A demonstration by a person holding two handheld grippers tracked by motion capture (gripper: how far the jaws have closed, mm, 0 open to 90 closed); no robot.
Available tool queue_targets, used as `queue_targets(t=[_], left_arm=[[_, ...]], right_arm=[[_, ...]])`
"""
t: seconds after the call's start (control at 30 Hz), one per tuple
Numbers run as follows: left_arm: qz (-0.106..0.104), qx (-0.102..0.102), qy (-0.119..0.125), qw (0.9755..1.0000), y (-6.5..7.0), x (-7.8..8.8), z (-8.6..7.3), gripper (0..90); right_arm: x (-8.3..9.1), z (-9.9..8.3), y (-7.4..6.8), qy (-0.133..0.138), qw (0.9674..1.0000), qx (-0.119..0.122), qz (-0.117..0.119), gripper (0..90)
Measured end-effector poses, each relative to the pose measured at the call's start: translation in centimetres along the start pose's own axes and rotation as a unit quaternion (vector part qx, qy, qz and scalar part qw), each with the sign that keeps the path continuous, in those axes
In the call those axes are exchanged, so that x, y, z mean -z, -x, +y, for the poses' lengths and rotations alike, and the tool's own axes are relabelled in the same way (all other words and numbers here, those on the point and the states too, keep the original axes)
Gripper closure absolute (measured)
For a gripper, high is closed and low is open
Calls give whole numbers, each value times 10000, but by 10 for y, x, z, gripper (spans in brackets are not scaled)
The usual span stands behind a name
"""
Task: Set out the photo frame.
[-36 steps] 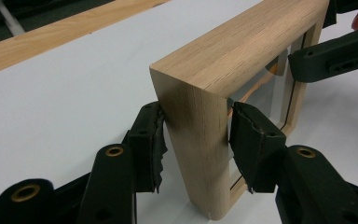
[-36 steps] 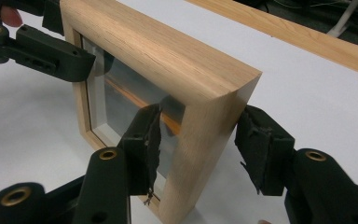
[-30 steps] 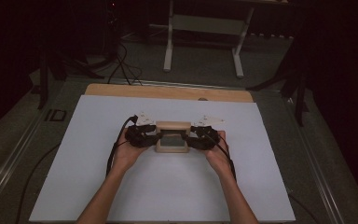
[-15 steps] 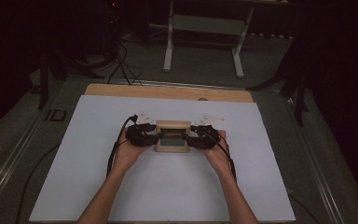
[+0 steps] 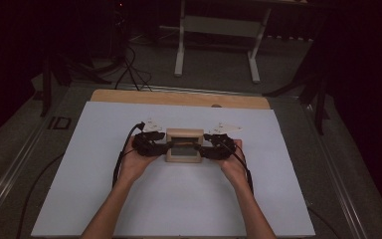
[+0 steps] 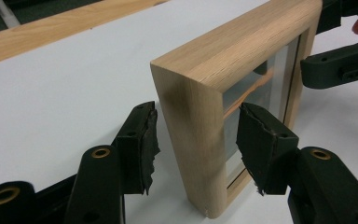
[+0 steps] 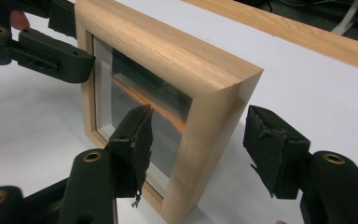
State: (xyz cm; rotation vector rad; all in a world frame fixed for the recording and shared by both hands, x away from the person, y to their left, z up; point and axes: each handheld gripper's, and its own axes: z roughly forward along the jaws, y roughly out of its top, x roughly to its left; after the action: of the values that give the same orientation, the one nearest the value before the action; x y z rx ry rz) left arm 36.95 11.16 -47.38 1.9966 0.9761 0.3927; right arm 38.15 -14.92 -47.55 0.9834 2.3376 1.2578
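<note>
A small light-wood picture frame (image 5: 184, 134) with a glass front stands upright on the white sheet (image 5: 179, 209), held between my two hands. My left gripper (image 5: 165, 147) straddles the frame's left side rail. In the left gripper view the frame (image 6: 242, 46) has a gap to each pad of the left gripper (image 6: 196, 126). My right gripper (image 5: 203, 149) straddles the right side rail. The frame (image 7: 158, 46) likewise stands free of the pads of the right gripper (image 7: 200, 126). Both pairs of jaws have just been opening, and both are open around the frame.
The white sheet covers a table with a wooden strip (image 5: 179, 97) along its far edge. Cables (image 5: 122, 159) trail from the grippers over the sheet. Beyond the table a metal stand (image 5: 219, 30) and more cables sit on the dark floor.
</note>
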Motion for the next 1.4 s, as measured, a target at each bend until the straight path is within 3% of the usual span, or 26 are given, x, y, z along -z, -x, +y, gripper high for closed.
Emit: queue_targets(t=[0.57, 1.4], left_arm=[[34, -135, 105, 9998, 5, 23, 0, 467], [141, -330, 96, 9993, 10, 63, -12, 447]], right_arm=[[14, -3, 1, -74, 9999, 75, 22, 381], [40, -8, -4, -164, 9992, 373, 60, 362]])
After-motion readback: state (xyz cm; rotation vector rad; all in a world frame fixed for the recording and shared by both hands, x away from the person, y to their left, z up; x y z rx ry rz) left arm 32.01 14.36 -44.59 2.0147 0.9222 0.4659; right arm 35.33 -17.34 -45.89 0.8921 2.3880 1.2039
